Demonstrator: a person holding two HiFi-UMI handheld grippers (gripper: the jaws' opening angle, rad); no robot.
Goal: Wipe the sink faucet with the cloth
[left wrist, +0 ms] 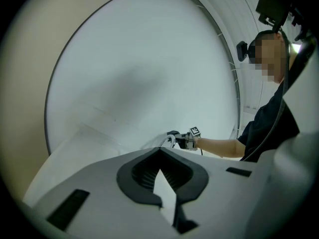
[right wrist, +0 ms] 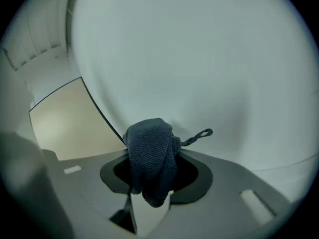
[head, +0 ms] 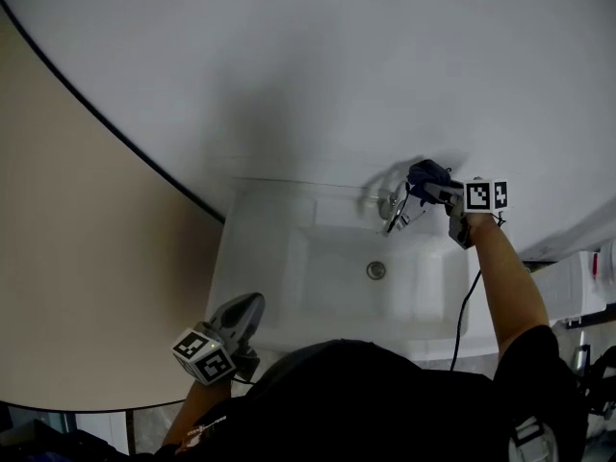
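Starting nearest, at seven o'clock of the sink (head: 289, 263), the left gripper (head: 245, 311) is seen closed and empty. At the basin's one o'clock stands the faucet (head: 394, 207). Just beside its top the dark cloth (head: 425, 173) is held bunched, clamped in the right gripper (head: 435, 189). Wiping is judged barely begun or under way; contact cannot be confirmed.
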